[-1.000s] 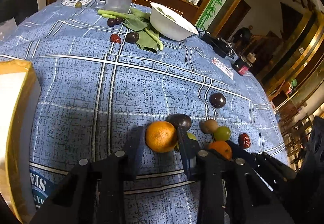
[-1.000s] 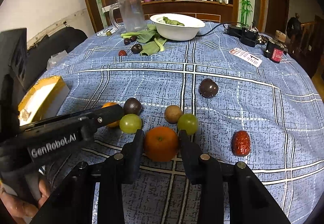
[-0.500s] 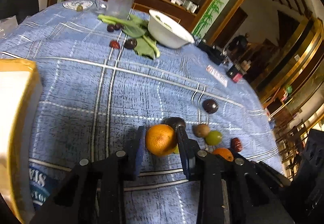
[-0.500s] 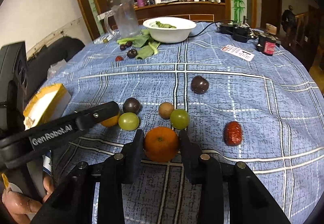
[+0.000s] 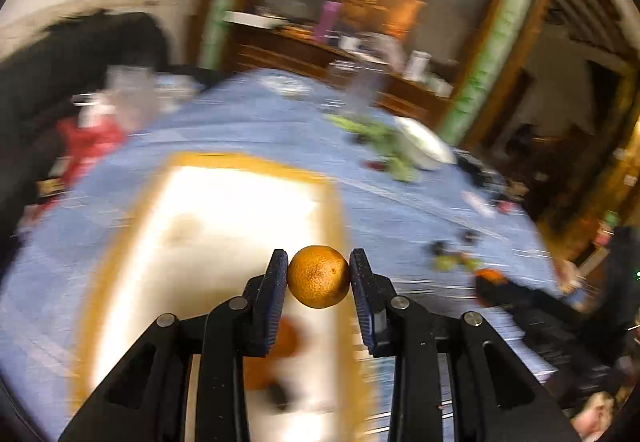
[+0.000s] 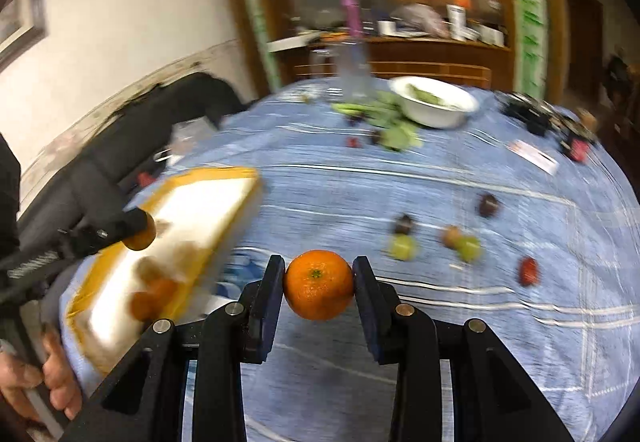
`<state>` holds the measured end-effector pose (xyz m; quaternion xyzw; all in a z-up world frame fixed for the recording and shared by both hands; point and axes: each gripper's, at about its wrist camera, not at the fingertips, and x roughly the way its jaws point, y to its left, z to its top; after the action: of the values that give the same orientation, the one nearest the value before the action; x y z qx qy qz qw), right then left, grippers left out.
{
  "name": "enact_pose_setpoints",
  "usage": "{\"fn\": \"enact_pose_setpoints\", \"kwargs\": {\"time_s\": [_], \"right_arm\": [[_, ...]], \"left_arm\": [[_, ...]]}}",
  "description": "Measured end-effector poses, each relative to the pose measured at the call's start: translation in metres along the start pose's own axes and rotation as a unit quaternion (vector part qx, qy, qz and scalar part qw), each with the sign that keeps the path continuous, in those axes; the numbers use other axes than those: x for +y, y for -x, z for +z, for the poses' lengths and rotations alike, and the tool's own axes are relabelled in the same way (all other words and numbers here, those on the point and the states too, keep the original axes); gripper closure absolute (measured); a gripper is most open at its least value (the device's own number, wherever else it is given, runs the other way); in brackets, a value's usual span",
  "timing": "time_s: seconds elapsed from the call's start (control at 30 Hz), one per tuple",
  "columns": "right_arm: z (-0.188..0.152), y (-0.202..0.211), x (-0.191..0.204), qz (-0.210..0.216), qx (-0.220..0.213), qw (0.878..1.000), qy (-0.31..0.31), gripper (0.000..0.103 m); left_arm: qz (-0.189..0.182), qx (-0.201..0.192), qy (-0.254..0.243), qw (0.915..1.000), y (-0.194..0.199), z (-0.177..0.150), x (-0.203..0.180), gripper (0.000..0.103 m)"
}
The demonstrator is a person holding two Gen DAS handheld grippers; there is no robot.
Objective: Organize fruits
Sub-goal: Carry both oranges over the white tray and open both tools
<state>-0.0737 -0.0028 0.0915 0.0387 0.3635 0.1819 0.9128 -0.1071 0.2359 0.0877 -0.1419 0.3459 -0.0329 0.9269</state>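
Observation:
My left gripper [image 5: 319,276] is shut on an orange [image 5: 318,276] and holds it in the air above a yellow-rimmed white box [image 5: 208,218]; blurred orange fruit [image 5: 280,346] lies inside the box. My right gripper [image 6: 319,284] is shut on a second orange [image 6: 318,284], lifted off the blue tablecloth [image 6: 400,182]. In the right wrist view the left gripper [image 6: 138,232] hangs with its orange over the box [image 6: 192,218], which sits to the left. Green, brown, dark and red small fruits [image 6: 460,240] lie loose on the cloth to the right.
A white bowl [image 6: 434,104], leafy greens [image 6: 384,122] and a clear jug [image 6: 354,70] stand at the far side. A paper slip [image 6: 532,156] and dark gadgets [image 6: 524,112] lie far right. A person's hand [image 6: 36,378] holds the left gripper's handle. A dark chair [image 6: 152,118] stands beyond the table's left edge.
Both grippers rose off the cloth with their oranges. The left one swung left and now hangs over the box; the right one also moved left. The views are blurred by motion.

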Motion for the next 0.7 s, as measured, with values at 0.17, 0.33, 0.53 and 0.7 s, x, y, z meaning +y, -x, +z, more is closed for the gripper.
{"fn": "enact_pose_setpoints", "kwargs": {"time_s": [0.17,0.33,0.53,0.7], "right_arm": [[0.009,-0.021,0.06,0.049,0.021,0.998,0.043,0.065],[0.006,-0.049,0.104,0.053,0.044,0.994,0.082,0.065],[0.008,-0.085,0.132,0.036,0.066,0.991,0.112,0.065],[0.023,-0.114,0.145,0.023,0.081,0.989,0.124,0.064]], "left_arm": [[0.075,0.014,0.02,0.9968,-0.005,-0.013,0.05,0.072],[0.085,0.032,0.027,0.9955,-0.018,-0.021,0.069,0.072],[0.066,0.019,0.034,0.997,-0.009,-0.024,0.075,0.057],[0.029,0.016,0.059,0.9977,0.0,-0.022,0.079,0.042]]}}
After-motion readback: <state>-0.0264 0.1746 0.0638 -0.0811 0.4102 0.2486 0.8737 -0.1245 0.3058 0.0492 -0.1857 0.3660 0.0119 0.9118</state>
